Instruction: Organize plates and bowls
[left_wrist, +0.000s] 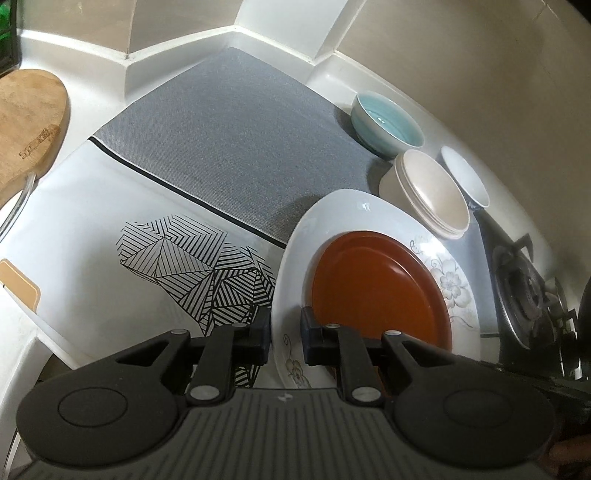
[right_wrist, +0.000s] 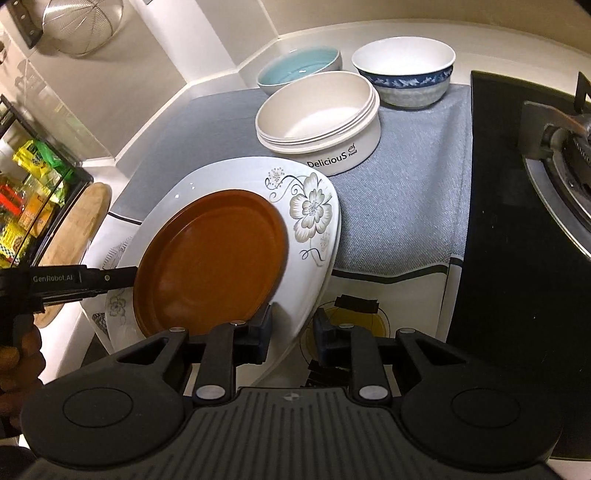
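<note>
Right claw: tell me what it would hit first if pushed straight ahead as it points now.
The right claw already straddles the near rim of the white floral plate, so it would meet that plate almost at once. The brown plate lies on it, just left of that line. Depth is uncertain.

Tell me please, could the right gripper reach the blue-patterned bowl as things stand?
Probably not at once: the right gripper straddles the white floral plate rim. Freed, the way across the grey mat to the blue-patterned bowl looks open.

White tabletop (left_wrist: 92, 206) lying under a grey mat (left_wrist: 229, 140); beige walls (left_wrist: 480, 74) enclosing the corner; gas stove (right_wrist: 554, 155) sitting right; wire strainer (right_wrist: 83, 26) hanging; wooden board (left_wrist: 26, 122) resting left.
</note>
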